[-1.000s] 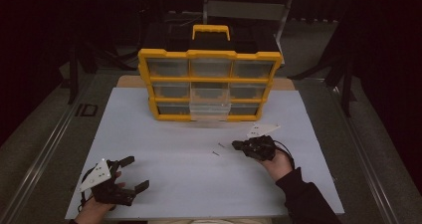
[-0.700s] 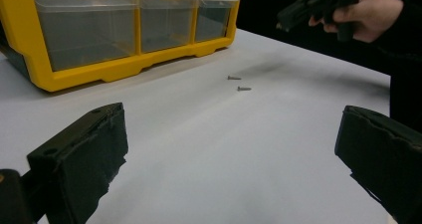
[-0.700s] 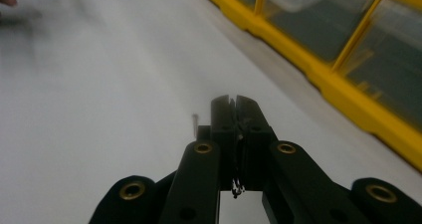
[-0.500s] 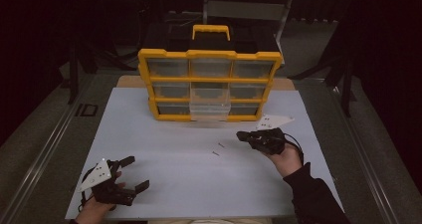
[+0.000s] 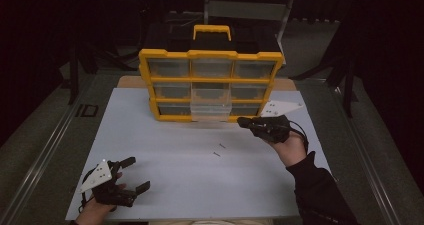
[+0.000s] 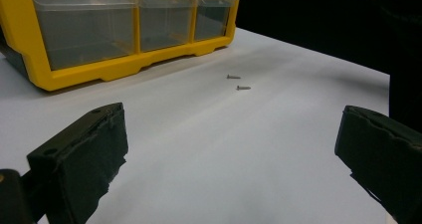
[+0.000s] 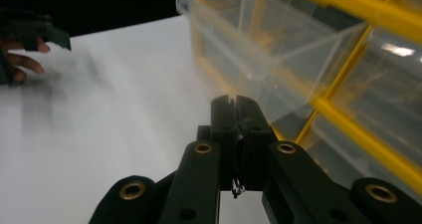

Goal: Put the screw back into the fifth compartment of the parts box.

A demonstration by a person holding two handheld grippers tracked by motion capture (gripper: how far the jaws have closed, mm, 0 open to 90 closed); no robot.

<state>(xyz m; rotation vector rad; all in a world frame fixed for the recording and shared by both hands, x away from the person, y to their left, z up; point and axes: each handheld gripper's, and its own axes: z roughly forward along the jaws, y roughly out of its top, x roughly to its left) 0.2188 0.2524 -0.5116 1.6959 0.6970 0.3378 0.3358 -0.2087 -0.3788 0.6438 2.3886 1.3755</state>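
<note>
Right gripper (image 5: 246, 122) has lifted toward the pulled-out clear drawer (image 5: 211, 112), jaws pinched on a tiny screw (image 7: 238, 188).
It could slip out; left gripper (image 5: 131, 174) gapes empty.

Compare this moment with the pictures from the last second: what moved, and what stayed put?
The right gripper, jaws shut, moved up the high view toward the organizer's pulled-out clear drawer. Whether it pinches anything cannot be told. The left gripper stayed open near the table's front edge; the two screws and yellow organizer kept their places.
</note>
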